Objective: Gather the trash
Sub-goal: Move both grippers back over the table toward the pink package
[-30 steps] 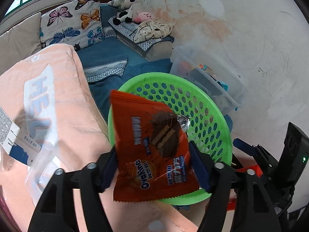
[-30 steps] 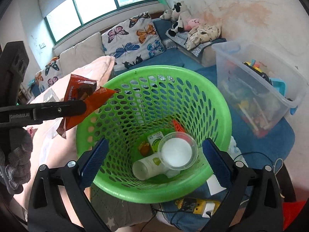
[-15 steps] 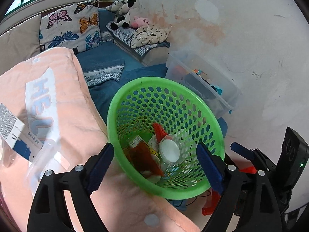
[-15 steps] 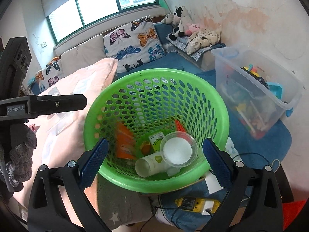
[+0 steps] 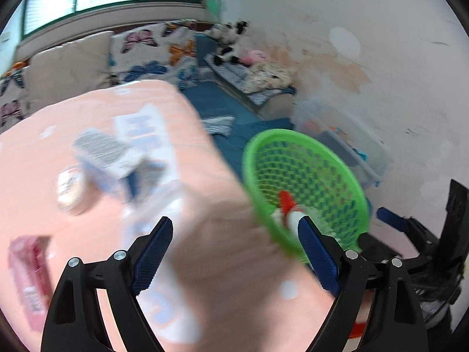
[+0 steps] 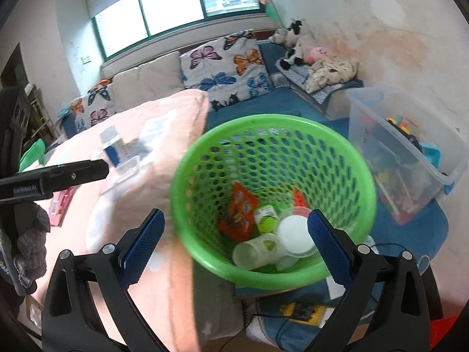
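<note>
The trash lies in the bottom of the green basket (image 6: pixel 272 158): an orange wrapper (image 6: pixel 239 212) leans against the inner wall on the left, a small green-labelled packet (image 6: pixel 265 220) just right of it, a white cup (image 6: pixel 256 250) on its side in front, a round clear lid (image 6: pixel 296 233) touching the cup's right side, and a red scrap (image 6: pixel 299 198) against the wall behind the lid. The basket stands upright, just beside the edge of a peach blanket (image 6: pixel 140 205).

More litter lies on the blanket: a blue-and-white carton (image 5: pixel 117 158) with a barcode, a small round piece (image 5: pixel 70 187) to its left, and a pink pack (image 5: pixel 27 275) near the left edge. All of this is blurred in the left wrist view, so finer detail cannot be told.

The right tongs (image 6: pixel 236 242) are spread wide with nothing between them, framing the basket's near rim from above. The left tongs (image 5: pixel 234 255) are likewise parted and empty, over the blanket with the basket to their right; in the right wrist view they show as a black bar at the left, over the blanket near the carton.

Right of the basket sits a clear bin (image 6: pixel 410 149) of toys on a blue mat (image 6: pixel 410 234). Behind are butterfly cushions (image 6: pixel 225 73), plush toys (image 6: pixel 296 44) in the corner, and a window (image 6: pixel 173 3).
</note>
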Demonstrator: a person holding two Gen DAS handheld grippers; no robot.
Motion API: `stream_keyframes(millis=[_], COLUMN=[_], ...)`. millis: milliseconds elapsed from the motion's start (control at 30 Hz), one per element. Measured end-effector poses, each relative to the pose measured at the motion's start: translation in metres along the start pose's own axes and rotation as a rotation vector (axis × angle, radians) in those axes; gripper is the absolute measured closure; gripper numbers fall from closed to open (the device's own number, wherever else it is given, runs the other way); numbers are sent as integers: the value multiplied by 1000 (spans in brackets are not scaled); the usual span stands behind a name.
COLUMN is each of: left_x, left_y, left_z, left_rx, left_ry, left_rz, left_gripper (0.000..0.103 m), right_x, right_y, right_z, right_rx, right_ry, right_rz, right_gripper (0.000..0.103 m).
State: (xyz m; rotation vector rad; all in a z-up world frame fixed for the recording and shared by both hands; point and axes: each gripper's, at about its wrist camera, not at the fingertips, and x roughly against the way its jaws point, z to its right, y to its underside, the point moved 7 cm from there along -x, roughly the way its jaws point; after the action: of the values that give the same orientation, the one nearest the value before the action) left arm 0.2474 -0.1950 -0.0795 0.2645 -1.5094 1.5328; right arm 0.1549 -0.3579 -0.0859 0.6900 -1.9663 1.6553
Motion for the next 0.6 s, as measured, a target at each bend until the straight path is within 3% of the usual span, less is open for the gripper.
stream_keyframes(millis=[467, 600], left_x=[61, 72], left_y=[28, 41], left_z=[-138, -174], left_rx=[164, 205], left_ry=[-338, -415], left_rz=[75, 76], left_gripper=[19, 13], right_x=[-23, -29], right_y=[-5, -4], right_z=[-80, -100], right_rx=[100, 129], right_ry=[-106, -134], right_rz=[-35, -48], right_gripper=[6, 6])
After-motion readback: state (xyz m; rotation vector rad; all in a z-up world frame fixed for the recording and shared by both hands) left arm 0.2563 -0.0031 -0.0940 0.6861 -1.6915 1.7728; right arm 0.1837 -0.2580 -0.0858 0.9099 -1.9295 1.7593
